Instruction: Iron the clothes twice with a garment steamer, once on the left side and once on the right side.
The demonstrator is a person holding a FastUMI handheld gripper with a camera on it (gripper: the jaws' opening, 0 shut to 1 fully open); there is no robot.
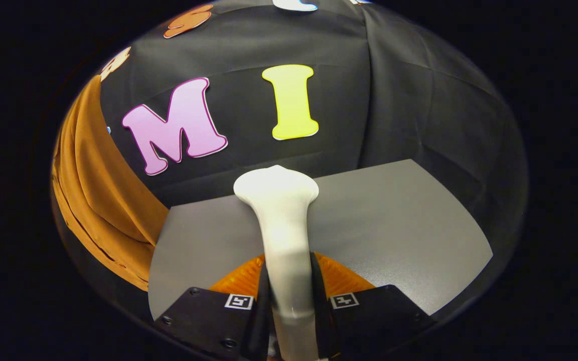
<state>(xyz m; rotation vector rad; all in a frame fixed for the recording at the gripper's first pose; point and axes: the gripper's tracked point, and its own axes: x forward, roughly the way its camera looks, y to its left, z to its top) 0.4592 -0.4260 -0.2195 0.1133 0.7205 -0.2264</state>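
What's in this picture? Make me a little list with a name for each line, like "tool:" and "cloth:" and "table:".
tool: white garment steamer, handle between the fingers, wide head pointing ahead
fingers: gripper shut on the steamer's handle, one finger pressing on each side
cloth: brown garment hanging off to the side of the steamer, folds running down it
table: grey table under and beyond the steamer
contact: steamer head not touching the garment
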